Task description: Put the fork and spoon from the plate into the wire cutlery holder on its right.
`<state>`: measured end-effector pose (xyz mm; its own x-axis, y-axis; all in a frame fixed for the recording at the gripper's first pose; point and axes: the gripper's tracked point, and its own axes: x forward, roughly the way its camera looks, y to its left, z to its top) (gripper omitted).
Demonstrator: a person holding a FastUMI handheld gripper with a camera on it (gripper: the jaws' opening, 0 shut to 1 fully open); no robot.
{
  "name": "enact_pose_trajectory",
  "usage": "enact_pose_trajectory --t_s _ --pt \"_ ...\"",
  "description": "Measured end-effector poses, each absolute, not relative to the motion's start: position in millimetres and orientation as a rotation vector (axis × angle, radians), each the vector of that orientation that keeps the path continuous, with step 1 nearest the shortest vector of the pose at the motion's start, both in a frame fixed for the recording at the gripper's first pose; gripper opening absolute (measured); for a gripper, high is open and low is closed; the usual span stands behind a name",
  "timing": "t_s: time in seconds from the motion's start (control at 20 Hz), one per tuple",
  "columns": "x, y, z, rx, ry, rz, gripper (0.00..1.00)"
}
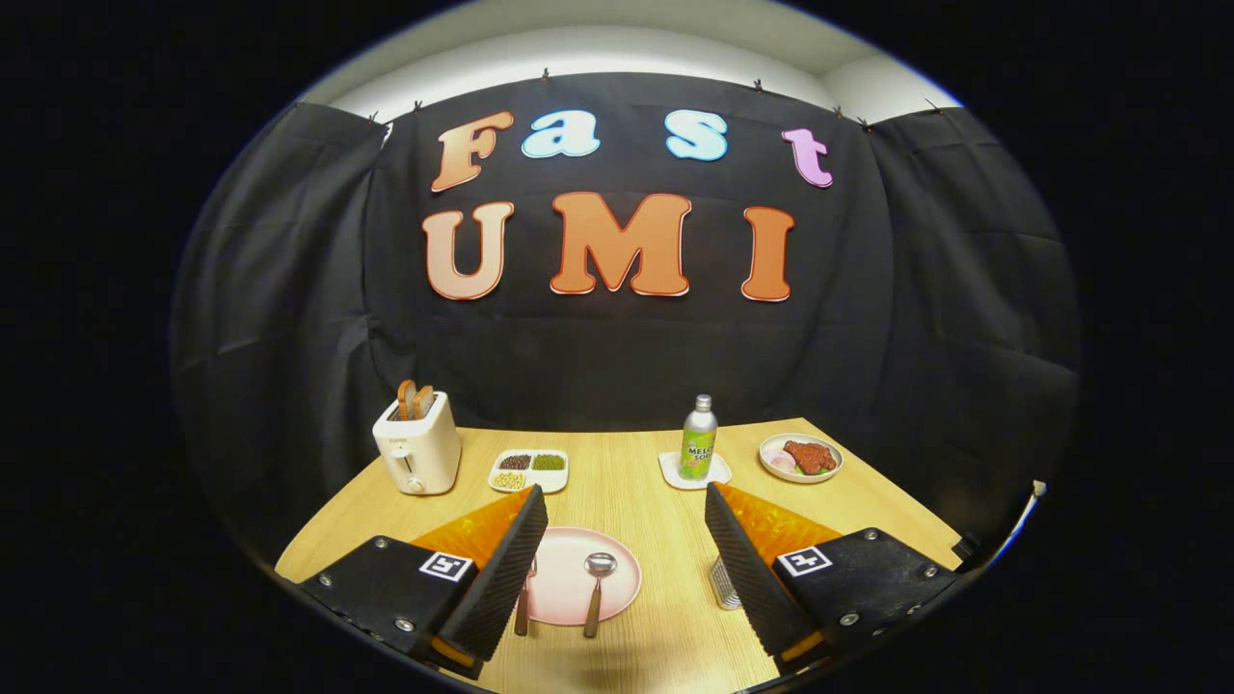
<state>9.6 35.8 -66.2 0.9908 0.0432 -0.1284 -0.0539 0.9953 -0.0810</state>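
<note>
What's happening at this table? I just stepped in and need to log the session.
A hand-held gripper hangs open above a wooden table, holding nothing. Between its fingers lies a pink plate with a spoon on it; the fork sits partly hidden behind the left finger. The wire cutlery holder peeks out beside the right finger. Neither utensil has been moved into it yet.

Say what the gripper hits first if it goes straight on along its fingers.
Likely the pink plate with the spoon, between the open fingers of the gripper. Fork sits by one finger, wire holder by the other. Depth unclear.
</note>
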Motion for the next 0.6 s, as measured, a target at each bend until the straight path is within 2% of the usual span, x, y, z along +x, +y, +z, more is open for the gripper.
enact_pose_trajectory --t_s 0.6 --pt "51 68 -159 -0.145 0.297 0.117 0.99"
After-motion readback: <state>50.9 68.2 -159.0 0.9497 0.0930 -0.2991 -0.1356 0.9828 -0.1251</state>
